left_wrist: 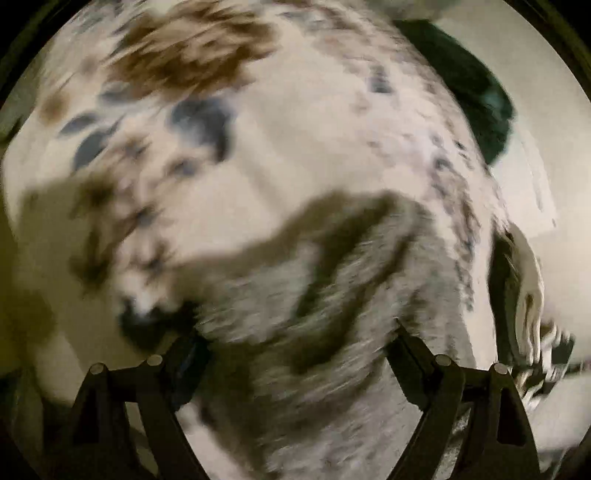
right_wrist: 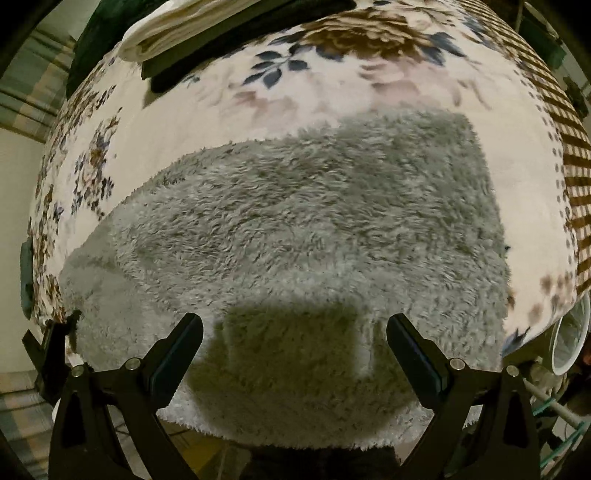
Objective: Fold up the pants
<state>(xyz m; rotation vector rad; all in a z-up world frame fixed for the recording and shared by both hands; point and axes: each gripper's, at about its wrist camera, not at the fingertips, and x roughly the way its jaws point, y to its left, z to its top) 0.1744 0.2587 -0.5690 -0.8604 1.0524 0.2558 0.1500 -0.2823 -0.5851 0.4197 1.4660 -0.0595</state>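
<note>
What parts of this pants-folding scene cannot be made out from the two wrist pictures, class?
- Left wrist view: motion blur smears the grey fleece pants and the flowered blanket; folds unreadable.
- Right wrist view: the pants' near edge runs behind the right hand-held gripper and the bottom of the frame.
- Right wrist view: the stack of folded cloth is cut off by the top edge.
</note>
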